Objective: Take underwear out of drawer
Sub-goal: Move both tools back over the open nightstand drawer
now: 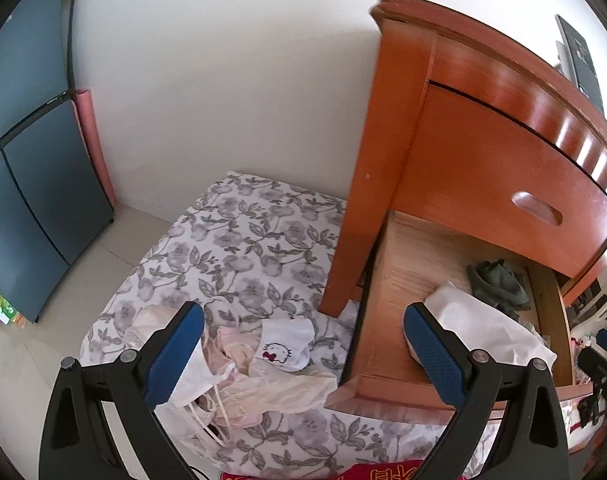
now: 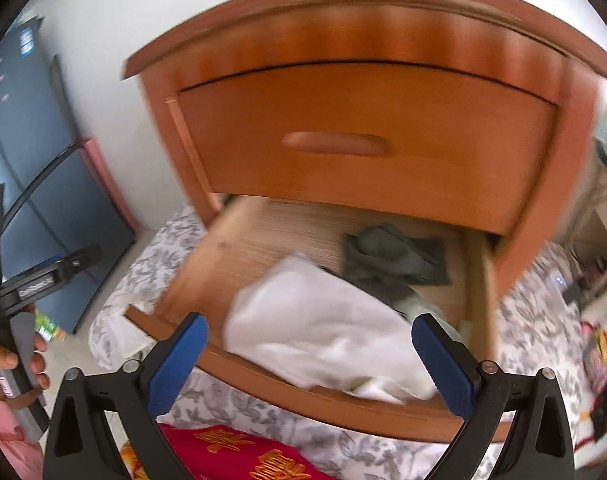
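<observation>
Dark blue fridge [image 1: 31, 184] by the wall – floral sheet [image 1: 239, 240], perhaps a mattress

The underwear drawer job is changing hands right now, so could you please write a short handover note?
Left gripper: open, empty, above the pile of underwear on the floral sheet.
Right gripper: open, empty, facing the open lower drawer.
In the drawer: a white garment at the front, a dark grey garment behind it.
Done: drawer open, several pieces lie outside.
Left: take out the two remaining garments.
</observation>
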`<state>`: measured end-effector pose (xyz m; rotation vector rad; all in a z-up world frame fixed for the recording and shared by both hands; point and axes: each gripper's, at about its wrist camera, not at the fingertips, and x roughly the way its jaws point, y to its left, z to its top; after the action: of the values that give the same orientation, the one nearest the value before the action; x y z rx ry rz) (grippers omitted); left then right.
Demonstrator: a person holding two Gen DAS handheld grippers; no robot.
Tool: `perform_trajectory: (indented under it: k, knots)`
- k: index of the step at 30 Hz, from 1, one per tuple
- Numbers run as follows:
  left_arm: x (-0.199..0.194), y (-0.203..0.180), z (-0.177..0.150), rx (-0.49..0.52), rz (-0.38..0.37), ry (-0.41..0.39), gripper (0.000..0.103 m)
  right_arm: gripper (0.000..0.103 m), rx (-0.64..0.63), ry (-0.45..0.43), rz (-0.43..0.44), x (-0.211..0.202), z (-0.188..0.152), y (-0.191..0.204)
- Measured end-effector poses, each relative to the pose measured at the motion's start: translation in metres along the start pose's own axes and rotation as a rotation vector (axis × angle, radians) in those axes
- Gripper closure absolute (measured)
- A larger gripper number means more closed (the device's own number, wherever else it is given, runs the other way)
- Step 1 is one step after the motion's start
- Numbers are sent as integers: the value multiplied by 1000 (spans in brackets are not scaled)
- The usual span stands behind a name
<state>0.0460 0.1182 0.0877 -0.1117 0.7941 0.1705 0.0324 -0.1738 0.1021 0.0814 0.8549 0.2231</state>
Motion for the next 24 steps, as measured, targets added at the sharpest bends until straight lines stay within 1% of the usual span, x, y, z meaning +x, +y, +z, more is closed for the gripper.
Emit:
perform_trajectory:
  k: [4, 6, 9, 11, 14, 19, 21, 24]
  knots:
    - [2, -13, -3, 21, -19, 5, 3, 0, 70, -7, -32, -10, -10, -30]
    - [2, -21, -4, 38, -34, 1, 3, 0, 84, -3, -38, -9, -14, -38]
    - [2, -34, -7, 79, -56, -30, 3, 0, 104, 4, -40, -10, -20, -49]
    - [1, -44, -9, 118, -54, -57, 3, 0, 109, 7, -41, -9, -22, -52]
    - [0, -53, -10, 151, -70, -72, 3, 0, 111, 16, -38, -5, -23, -56]
    - [3, -68, -6, 182, -135, -66, 2, 0, 102, 20, -27, 1, -21, -56]
    - [4, -74, -6, 197, -146, -64, 2, 0, 102, 24, -24, 4, -21, -57]
    - [10, -85, -5, 227, -181, -30, 2, 0, 92, 37, -22, 10, -19, -59]
